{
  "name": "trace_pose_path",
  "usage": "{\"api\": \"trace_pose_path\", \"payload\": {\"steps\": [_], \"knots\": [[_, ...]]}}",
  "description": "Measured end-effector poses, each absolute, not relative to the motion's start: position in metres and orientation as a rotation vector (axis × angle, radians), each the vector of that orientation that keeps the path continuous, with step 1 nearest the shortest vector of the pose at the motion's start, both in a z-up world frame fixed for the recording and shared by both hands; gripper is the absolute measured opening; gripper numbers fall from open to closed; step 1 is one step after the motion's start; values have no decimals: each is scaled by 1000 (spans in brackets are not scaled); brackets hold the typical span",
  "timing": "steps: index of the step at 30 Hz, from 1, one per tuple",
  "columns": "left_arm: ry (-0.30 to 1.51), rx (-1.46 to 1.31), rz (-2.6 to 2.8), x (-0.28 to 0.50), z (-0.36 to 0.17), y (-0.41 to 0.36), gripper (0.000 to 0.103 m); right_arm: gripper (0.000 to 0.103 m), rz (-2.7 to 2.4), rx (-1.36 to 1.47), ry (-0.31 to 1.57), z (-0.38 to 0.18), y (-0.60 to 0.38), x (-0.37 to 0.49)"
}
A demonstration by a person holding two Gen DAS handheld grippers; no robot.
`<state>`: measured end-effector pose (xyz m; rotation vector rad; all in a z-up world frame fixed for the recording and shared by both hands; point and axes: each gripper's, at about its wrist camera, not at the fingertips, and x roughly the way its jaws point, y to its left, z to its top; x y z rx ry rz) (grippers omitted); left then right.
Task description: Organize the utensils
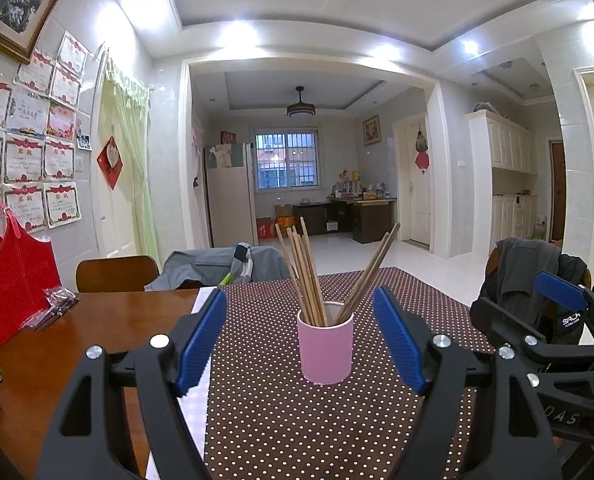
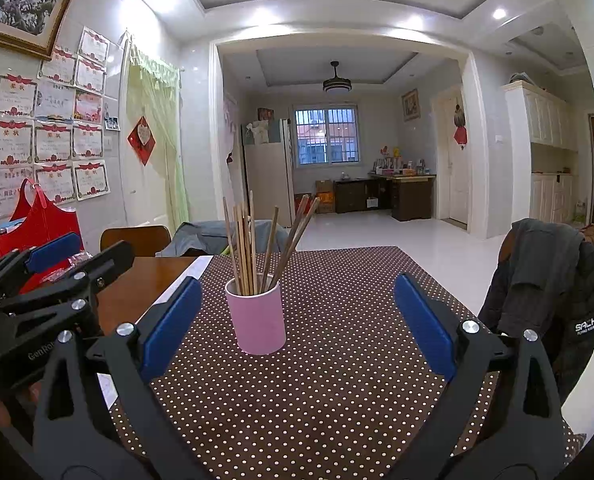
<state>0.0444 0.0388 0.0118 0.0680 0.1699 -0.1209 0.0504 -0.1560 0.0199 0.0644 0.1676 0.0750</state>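
We are in a bright room with white walls, at a wooden table (image 1: 97, 320) with a dotted cloth (image 1: 297, 420) on it. A pink cup (image 1: 325, 346) stands in the middle of the cloth, well away from the table's edges. The chopsticks (image 1: 309, 276) stand in the cup and lean two ways. Our left gripper (image 1: 299, 340) and right gripper (image 2: 297, 324) both have their fingers wide apart and hold nothing. We think the sorting is either just starting or already done. If more is needed, we should reach gently so the cup does not tip.

The chopsticks' (image 1: 311, 280) lower ends are hidden inside the pink cup (image 1: 325, 354); certificate (image 2: 91, 179) text is unreadable.
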Motion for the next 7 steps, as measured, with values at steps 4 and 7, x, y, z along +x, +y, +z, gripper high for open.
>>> {"api": "trace_pose_path", "payload": {"steps": [4,7], "knots": [[216,65,-138,55,6,42,75,95,86,67,199,16,-157,58],[299,71,-160,74,-5,42,75,95,87,70,253,11,-163,72]]}}
